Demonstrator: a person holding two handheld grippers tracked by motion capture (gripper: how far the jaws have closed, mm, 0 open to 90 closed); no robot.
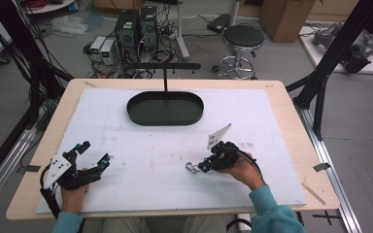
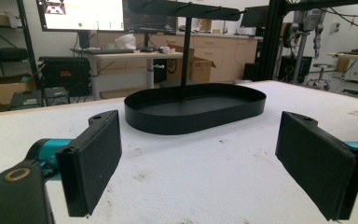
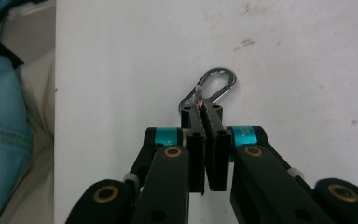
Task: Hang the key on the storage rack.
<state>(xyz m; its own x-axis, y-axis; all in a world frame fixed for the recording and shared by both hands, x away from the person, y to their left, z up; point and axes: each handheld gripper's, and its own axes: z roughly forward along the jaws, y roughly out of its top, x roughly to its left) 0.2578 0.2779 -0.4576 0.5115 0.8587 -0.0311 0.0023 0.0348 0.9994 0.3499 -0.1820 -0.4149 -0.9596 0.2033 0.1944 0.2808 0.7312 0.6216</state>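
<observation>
Seen from above, a person is sitting at the near edge of a wooden table point(image 1: 291, 126) covered by a white foam sheet point(image 1: 165, 145). A black oval tray point(image 1: 165, 108) is sitting on the far middle of the sheet, with a thin upright post rising from it to a black crossbar point(image 1: 164, 66). The left gripper point(image 1: 93, 155) is resting near the left corner of the sheet, its jaws spreading wide and holding nothing. The right gripper point(image 1: 201, 167) is lying right of centre, pointing left, with a small silver carabiner point(image 1: 192, 168) at its tips. Teal sleeves are showing at the bottom edge.

In the left gripper view, two black padded jaws are standing far apart over bare white foam. The oval tray point(image 2: 196, 108) is sitting well beyond them, with the crossbar point(image 2: 186, 8) overhead.

In the right gripper view, the right gripper point(image 3: 204, 114) is pressing its jaws together. The silver carabiner point(image 3: 214, 86) is lying on the foam, its loop sticking out past the tips. A thin piece attached to it, possibly a short pink cord, seems to be what the jaws are pinching, though this is hard to make out.
</observation>
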